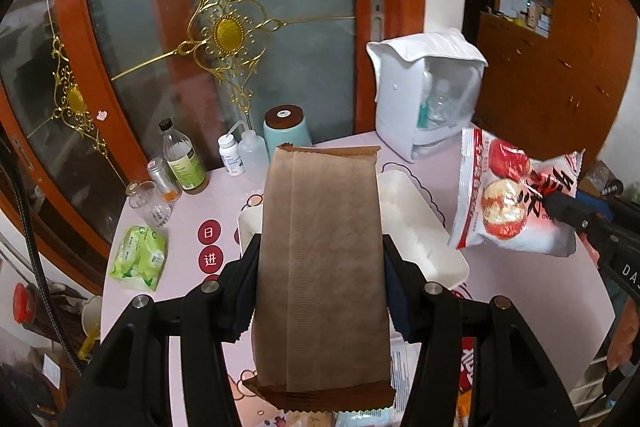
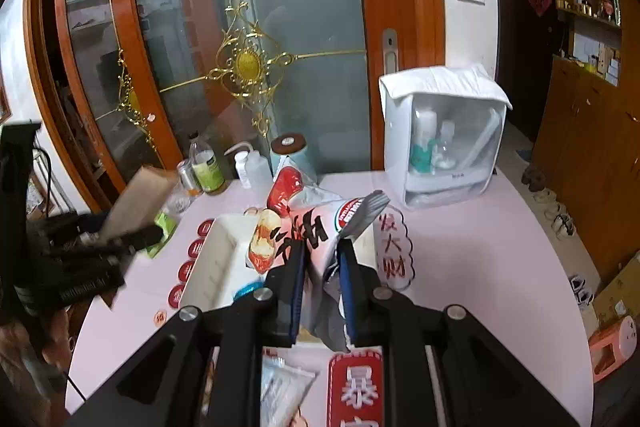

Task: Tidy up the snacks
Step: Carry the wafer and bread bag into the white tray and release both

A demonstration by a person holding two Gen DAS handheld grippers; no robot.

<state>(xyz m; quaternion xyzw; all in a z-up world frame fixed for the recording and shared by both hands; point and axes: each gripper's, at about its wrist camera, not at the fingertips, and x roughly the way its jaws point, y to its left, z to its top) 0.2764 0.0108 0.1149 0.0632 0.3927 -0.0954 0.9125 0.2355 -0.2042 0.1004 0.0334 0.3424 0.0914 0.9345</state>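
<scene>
In the left wrist view my left gripper [image 1: 320, 247] is shut on a tall brown paper bag [image 1: 320, 267], held upright above the pink table [image 1: 200, 211]. Behind it lies a white rectangular bin [image 1: 416, 223]. At the right, my right gripper [image 1: 560, 207] is shut on a crinkled red-and-white snack bag [image 1: 508, 195], lifted off the table. The right wrist view shows that gripper [image 2: 322, 249] pinching the snack bag [image 2: 304, 227] over the bin [image 2: 216, 259]. The left gripper [image 2: 132, 235] and the brown bag [image 2: 140, 195] are at the left.
Along the back stand a teal canister [image 1: 286, 127], several bottles [image 1: 182, 159], a glass [image 1: 150, 203] and a white case of toiletries [image 1: 424, 95]. A green tissue pack [image 1: 140, 259] lies at the left. More snack packets [image 2: 356, 387] lie at the near edge.
</scene>
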